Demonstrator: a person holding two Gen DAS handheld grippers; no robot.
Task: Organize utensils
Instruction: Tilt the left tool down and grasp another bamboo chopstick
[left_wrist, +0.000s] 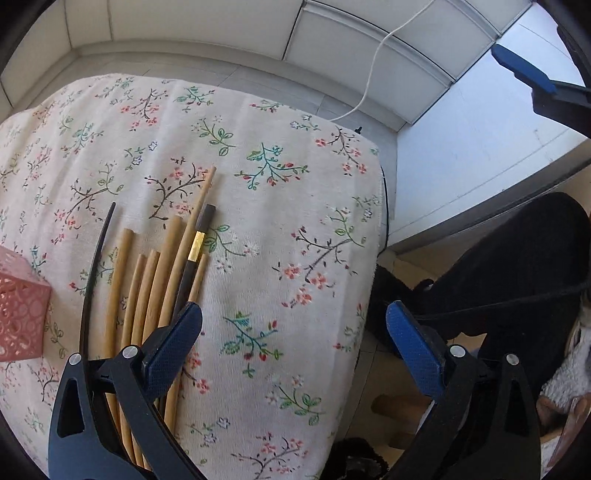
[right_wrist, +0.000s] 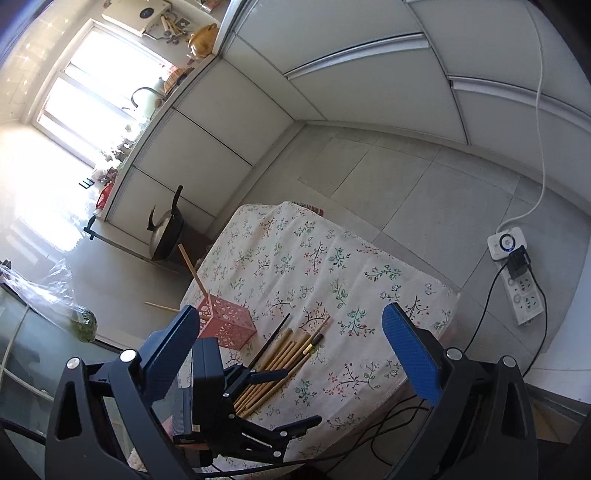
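Observation:
Several wooden chopsticks (left_wrist: 155, 280) and two dark ones lie side by side on the floral tablecloth (left_wrist: 258, 184); the right wrist view shows the same chopsticks (right_wrist: 288, 354). My left gripper (left_wrist: 293, 343) is open low over the table, its left finger (left_wrist: 173, 347) above the chopsticks' near ends, nothing between the fingers. A pink perforated basket (left_wrist: 18, 314) stands left of them. In the right wrist view the basket (right_wrist: 227, 325) holds one upright wooden chopstick (right_wrist: 194, 271). My right gripper (right_wrist: 291, 347) hangs open and empty, high above the left gripper (right_wrist: 288, 400).
The table's right edge (left_wrist: 380, 221) drops to a tiled floor. A dark pan (right_wrist: 166, 232) sits on the floor by white cabinets. A power strip (right_wrist: 517, 273) with cables lies to the right. A person's dark trouser leg (left_wrist: 517, 258) is beside the table.

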